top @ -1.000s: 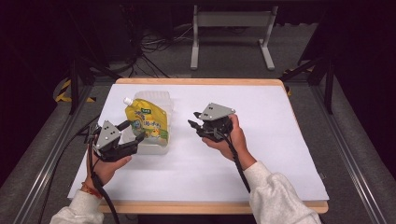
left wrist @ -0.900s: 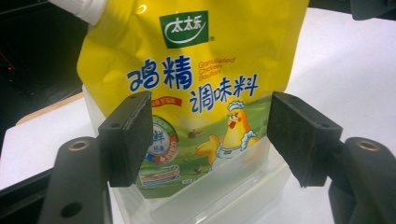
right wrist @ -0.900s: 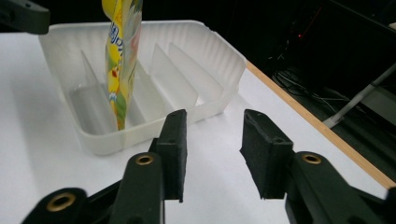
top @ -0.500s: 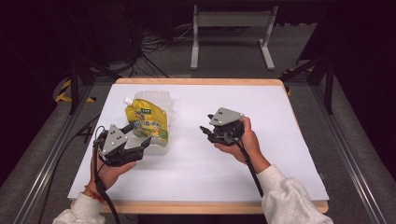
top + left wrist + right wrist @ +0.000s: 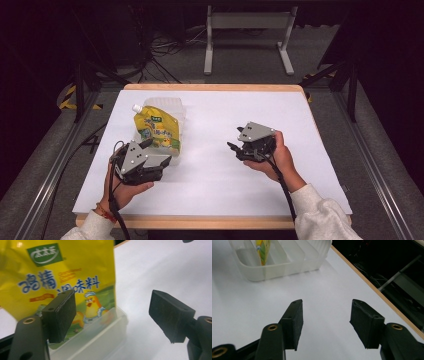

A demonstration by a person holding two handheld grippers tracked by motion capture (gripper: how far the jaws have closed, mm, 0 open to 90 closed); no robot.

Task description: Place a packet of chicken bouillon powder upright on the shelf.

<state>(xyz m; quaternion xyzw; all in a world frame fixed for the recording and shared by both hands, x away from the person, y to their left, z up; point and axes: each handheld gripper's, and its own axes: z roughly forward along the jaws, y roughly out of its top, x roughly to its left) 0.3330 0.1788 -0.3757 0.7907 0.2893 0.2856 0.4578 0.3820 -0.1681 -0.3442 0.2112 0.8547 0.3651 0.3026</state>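
Your yellow pouch point(image 5: 159, 131) stands upright in a clear plastic tray point(image 5: 176, 106) at the upper left of the table point(image 5: 215, 185) in the high view. Its white spout sits at the top left corner. The printed face carries a green logo, blue characters and a cartoon chick.

In the right gripper view the tray point(image 5: 282, 265) lies at the upper left of the frame. It is split by clear dividers into narrow slots, and the pouch point(image 5: 262, 250) stands edge-on in one of them. The slots beside it hold nothing that can be made out.

Your left tool point(image 5: 159, 161) is at the lower left of the high view, just beside the pouch's lower edge. In the left gripper view its jaws stand wide apart and have just been opening. The pouch point(image 5: 62, 280) and tray wall point(image 5: 100, 335) lie behind the left-hand jaw. Nothing is pressed between the pads.

Your right tool point(image 5: 234, 146) is right of centre in the high view, well apart from the tray. Its jaws are parted over bare table point(image 5: 249, 315) and have just been opening, with nothing between them.
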